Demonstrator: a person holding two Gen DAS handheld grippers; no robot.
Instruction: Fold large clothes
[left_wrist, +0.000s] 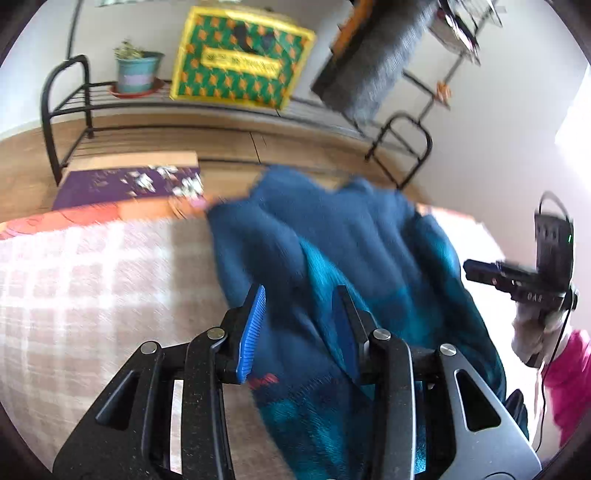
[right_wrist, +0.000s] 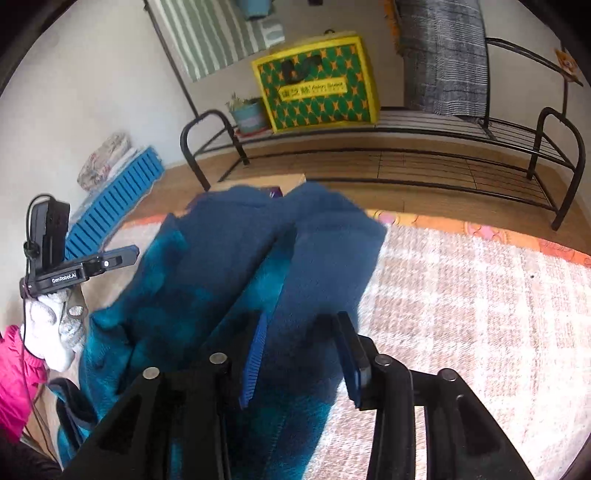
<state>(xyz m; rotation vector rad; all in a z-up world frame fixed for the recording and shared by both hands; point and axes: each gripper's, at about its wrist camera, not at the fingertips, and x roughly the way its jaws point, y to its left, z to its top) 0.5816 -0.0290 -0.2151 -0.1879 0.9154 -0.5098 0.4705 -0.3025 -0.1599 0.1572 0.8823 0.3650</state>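
Blue fleece garment (left_wrist: 332, 251) bunched on the checked bed cover (left_wrist: 92, 280), left hand-held gripper (left_wrist: 301, 332) and right hand-held gripper (right_wrist: 301, 358) both parted around its near folds, pads not pressing, shelf rack (right_wrist: 406, 155) far behind.

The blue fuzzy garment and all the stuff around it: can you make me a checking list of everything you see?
Surface: pink-and-white checked blanket, orange patterned border at its far edge.
Job's things: blue garment, bunched and creased, draped toward both grippers.
Clutter: purple box on the floor beyond the blanket.
Grippers: left gripper and right gripper each have garment fabric between blue pads; the blurred frames do not show whether they are pinching it.
Cables: thin black cable by the gloved hand.
Surroundings: black metal rack holding a yellow-green bag and potted plant; wooden floor.
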